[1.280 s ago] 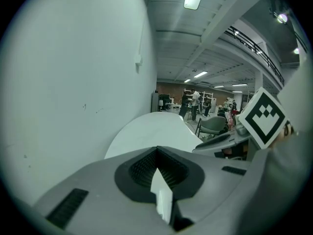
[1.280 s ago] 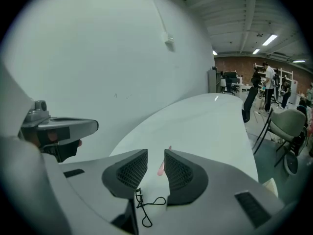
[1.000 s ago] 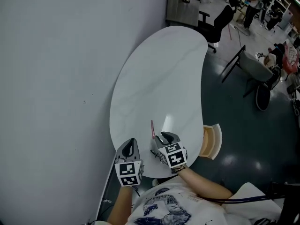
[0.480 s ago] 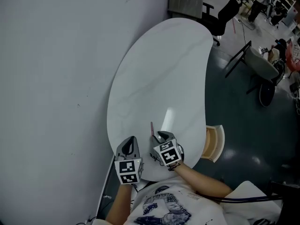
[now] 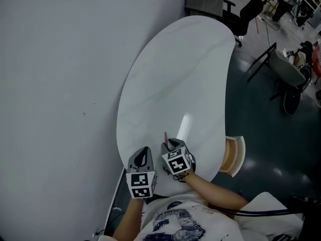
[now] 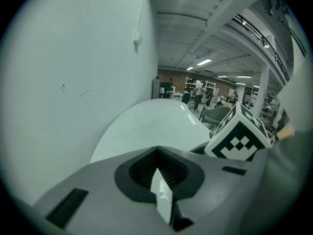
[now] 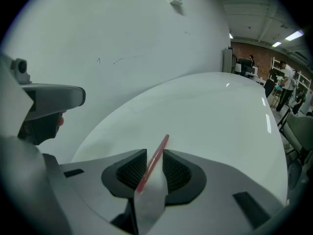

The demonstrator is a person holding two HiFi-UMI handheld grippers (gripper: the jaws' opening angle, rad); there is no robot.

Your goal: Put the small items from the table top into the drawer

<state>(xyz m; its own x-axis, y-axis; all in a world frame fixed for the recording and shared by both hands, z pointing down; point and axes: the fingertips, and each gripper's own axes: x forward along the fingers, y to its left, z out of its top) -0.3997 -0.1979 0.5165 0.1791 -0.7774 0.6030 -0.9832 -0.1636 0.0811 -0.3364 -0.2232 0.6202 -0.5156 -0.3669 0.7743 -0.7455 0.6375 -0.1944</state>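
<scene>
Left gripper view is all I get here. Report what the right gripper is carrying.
Observer: The right gripper has a thin red stick pinched between its pads. The stick points out over the white oval table.
Operator: Now locate the drawer for me.
Observer: The light wooden drawer stands pulled out at the table's right edge in the head view, just to the right of the right gripper.
</scene>
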